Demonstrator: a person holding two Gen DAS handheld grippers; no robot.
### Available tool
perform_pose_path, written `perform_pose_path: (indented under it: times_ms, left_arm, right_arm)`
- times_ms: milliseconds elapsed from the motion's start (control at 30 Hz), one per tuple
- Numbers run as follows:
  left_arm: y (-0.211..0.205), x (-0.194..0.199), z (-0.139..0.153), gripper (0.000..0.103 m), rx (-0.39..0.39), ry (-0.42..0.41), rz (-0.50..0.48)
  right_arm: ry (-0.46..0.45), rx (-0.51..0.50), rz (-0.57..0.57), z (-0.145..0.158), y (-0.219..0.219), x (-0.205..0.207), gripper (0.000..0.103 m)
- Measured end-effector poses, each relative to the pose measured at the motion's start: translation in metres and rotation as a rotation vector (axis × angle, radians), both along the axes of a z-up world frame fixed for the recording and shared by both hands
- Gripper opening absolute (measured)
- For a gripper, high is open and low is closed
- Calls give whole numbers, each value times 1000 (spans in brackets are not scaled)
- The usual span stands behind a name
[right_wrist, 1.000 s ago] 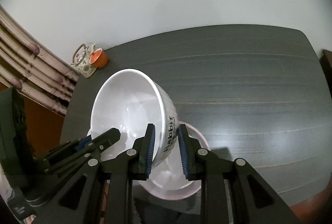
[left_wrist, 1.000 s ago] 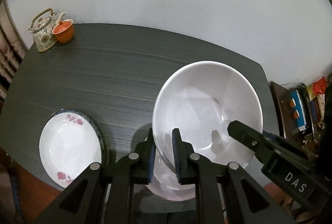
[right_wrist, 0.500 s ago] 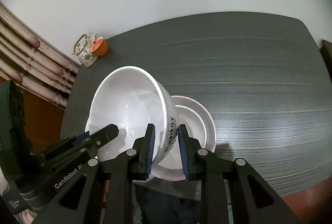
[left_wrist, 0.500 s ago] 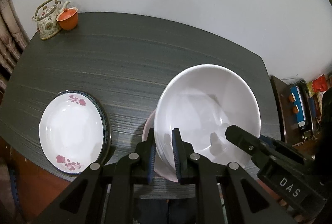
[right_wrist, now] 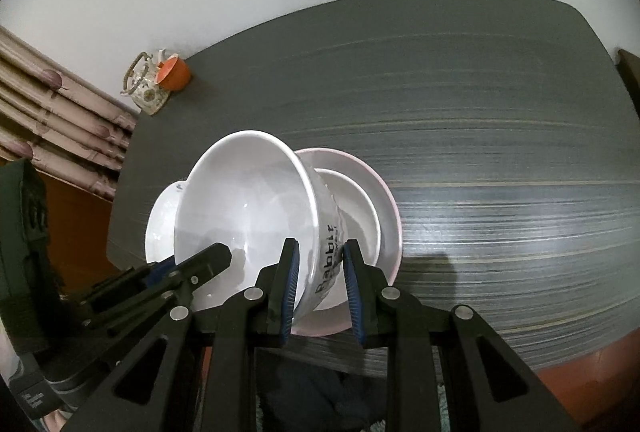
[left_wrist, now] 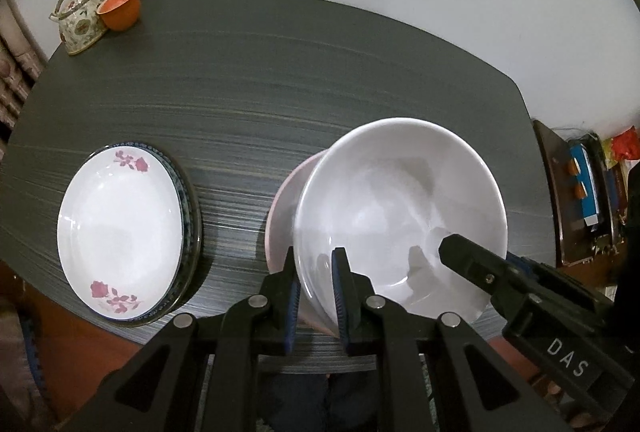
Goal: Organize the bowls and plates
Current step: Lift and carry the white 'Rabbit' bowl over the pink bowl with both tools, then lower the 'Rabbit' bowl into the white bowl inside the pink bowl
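1. Bowl (left_wrist: pixel 400 207): large, white, tilted, with dark lettering on its outer wall in the right wrist view; it sits over a pink-rimmed plate (right_wrist: pixel 386 199) at the near edge of the dark table (left_wrist: pixel 280 79). Contact between bowl base and plate cannot be determined.
2. Left gripper (left_wrist: pixel 316 296): clamped on the bowl's near-left rim, one blue-padded finger outside the wall, the other inside.
3. Right gripper (right_wrist: pixel 320 288): clamped on the bowl's near-right rim, lettered wall between the pads. Its dark body, marked "DAS", enters the left wrist view from the right.
4. Flowered plate (left_wrist: pixel 120 236): white with pink roses, resting in a blue-rimmed plate (left_wrist: pixel 192 207) on the near-left part of the table, apart from the pink-rimmed plate.
5. Teapot (left_wrist: pixel 80 15): patterned, at the far-left corner, touching an orange cup (left_wrist: pixel 120 7).
6. Curtain (right_wrist: pixel 52 127): pleated, left of the table in the right wrist view.
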State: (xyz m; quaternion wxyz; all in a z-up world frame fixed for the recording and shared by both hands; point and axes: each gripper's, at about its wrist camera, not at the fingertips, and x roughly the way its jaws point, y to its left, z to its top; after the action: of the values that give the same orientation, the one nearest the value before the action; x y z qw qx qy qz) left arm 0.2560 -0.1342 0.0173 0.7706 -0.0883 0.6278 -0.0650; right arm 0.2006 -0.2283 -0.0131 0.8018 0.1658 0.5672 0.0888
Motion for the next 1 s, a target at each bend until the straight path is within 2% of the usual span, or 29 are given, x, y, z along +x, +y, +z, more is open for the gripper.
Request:
perform_pose_path:
  times_ms: [367,1000]
  left_arm:
    - [-5,-2,-17,15,16,34,-9]
    - [-21,6,-26,15,46,57,-18]
  right_arm:
    - [41,-1,-13,-17,2,4,22]
    - [85,6,-23,-38,-1,8,22]
